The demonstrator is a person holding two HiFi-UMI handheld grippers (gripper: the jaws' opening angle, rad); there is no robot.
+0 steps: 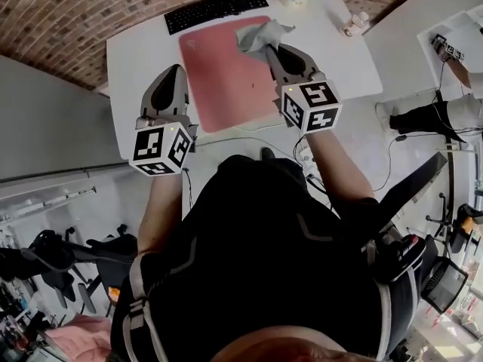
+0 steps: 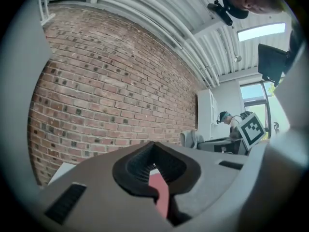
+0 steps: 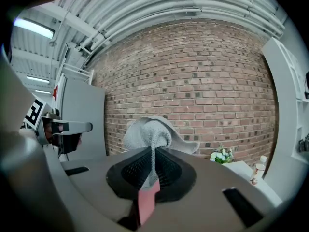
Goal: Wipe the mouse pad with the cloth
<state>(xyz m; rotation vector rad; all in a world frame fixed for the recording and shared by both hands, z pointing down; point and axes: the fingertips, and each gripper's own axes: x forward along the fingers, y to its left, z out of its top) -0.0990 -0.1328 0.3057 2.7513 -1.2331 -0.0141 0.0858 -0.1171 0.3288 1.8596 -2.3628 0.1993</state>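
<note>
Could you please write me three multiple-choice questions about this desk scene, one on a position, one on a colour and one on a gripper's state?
1. Where does the keyboard lie relative to the mouse pad?
A. beyond its far edge
B. on top of it
C. at its near edge

2. What colour is the mouse pad?
A. blue
B. pink
C. green

3. What state is the right gripper in?
A. open and empty
B. shut on the cloth
C. shut on the keyboard

Answers: 1 A, the head view shows it past the pad's far edge. 2 B, it shows pink in the head view. 3 B, the grey cloth is pinched between its jaws.
</note>
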